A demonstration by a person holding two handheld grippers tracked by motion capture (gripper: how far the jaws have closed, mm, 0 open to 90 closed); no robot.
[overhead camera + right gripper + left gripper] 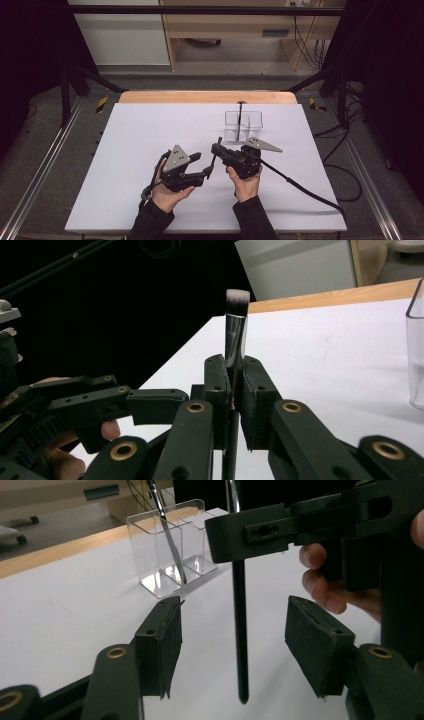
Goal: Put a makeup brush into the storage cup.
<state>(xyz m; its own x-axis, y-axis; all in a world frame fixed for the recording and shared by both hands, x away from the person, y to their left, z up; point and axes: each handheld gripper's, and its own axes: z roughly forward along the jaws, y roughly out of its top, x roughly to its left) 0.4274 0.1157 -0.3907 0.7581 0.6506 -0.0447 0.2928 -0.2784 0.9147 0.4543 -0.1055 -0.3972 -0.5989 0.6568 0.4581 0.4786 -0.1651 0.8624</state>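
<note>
A makeup brush (pixel 235 325) with a silver ferrule and white-tipped bristles stands upright, and my right gripper (pixel 233 382) is shut on it just below the ferrule. Its thin black handle (pixel 240 630) hangs down between the pads of my left gripper (pixel 232 645), which is open with a gap on each side. In the high view the two grippers meet at the table's middle, left gripper (pixel 207 172) pointing right and right gripper (pixel 216 148) pointing left, with the brush (pixel 214 159) between them. A clear divided organizer (pixel 243 125) stands just behind, holding another dark brush (pixel 167 535).
A white sheet (pixel 150 130) covers the table, with a wooden edge (pixel 207 96) at the far side. The right gripper's cable (pixel 300 187) trails off to the right front corner. Dark frame bars and floor cables surround the table.
</note>
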